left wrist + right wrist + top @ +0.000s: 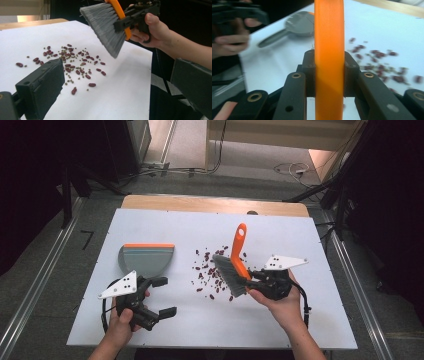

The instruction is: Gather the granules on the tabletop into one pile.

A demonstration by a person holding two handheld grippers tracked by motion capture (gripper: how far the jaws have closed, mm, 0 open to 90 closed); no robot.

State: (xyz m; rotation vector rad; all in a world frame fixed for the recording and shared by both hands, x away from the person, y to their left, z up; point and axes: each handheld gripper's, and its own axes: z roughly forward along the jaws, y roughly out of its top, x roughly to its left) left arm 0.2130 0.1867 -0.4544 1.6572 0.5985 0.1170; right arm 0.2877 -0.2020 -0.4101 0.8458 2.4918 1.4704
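In the high view, the right hand (277, 302) comes in from the bottom edge with the wrist bent leftward, so the right gripper (252, 279) points toward the scattered beans (212, 270) at the middle of the white table (280, 330). Its jaws are clamped on the orange back of the brush (235, 265), whose grey bristles hang over the right edge of the beans while the handle angles up and away from them. Left of the beans, the left hand (122, 320) holds the left gripper (162, 297) with jaws spread wide and empty, just below the grey dustpan (146, 260), which lies flat on the table.

In the left gripper view, the two black jaws stand far apart with nothing between them. The beans lie beyond the left jaw, and the brush hovers tilted above their right side, bristle tips off the surface.

In the right gripper view, the jaws press both sides of the orange brush spine (329, 62); the beans are blurred to its right, the dustpan to its left.
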